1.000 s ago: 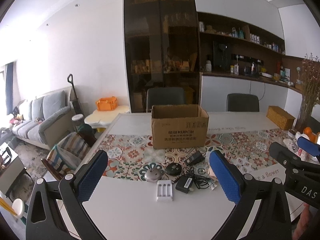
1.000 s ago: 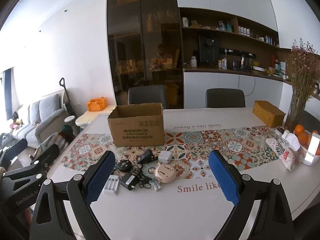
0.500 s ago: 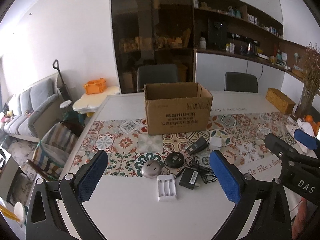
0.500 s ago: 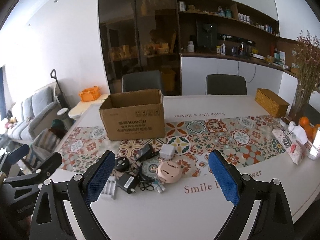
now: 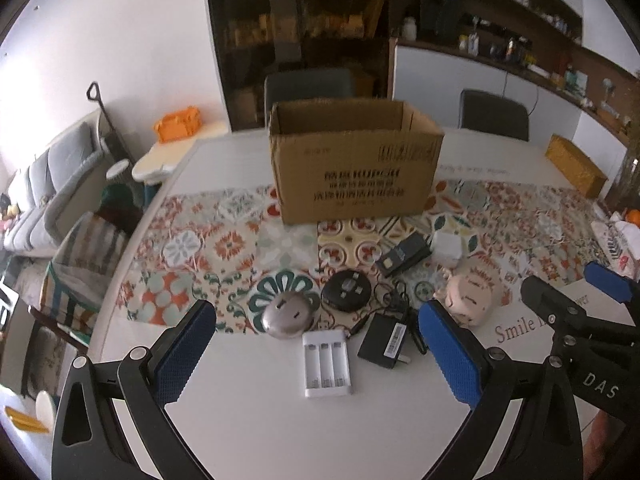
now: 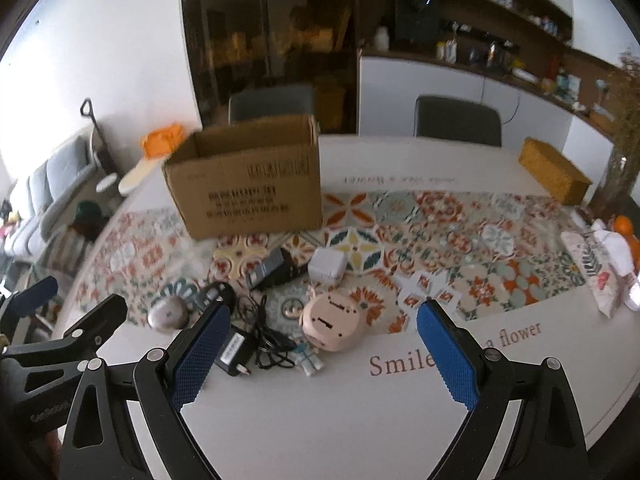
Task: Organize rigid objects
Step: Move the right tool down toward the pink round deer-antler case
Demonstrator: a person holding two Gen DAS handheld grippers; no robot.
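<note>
An open cardboard box (image 5: 354, 164) (image 6: 248, 184) stands on the patterned runner. In front of it lies a cluster of small items: a white battery charger (image 5: 327, 363), a silver oval device (image 5: 287, 314) (image 6: 167, 315), a black round disc (image 5: 347, 290), a black power adapter (image 5: 385, 341) (image 6: 234, 350) with cable, a black charger block (image 5: 404, 255) (image 6: 274, 270), a white cube plug (image 5: 446, 245) (image 6: 327, 266) and a pink round gadget (image 5: 472, 298) (image 6: 331, 322). My left gripper (image 5: 316, 354) hangs open above the white charger. My right gripper (image 6: 320, 354) is open just short of the pink gadget.
The white table (image 6: 320, 420) has "Smile like a flower" printed near its front. A wicker basket (image 6: 554, 170) sits at the far right, with a tissue pack (image 6: 588, 276) and oranges beside it. Two chairs (image 6: 458, 120) stand behind the table, a sofa (image 5: 48, 184) to the left.
Both grippers have moved forward and tilted down toward the table, so the cluster of items and the box look larger and closer. Both stay open and nothing has been touched.
</note>
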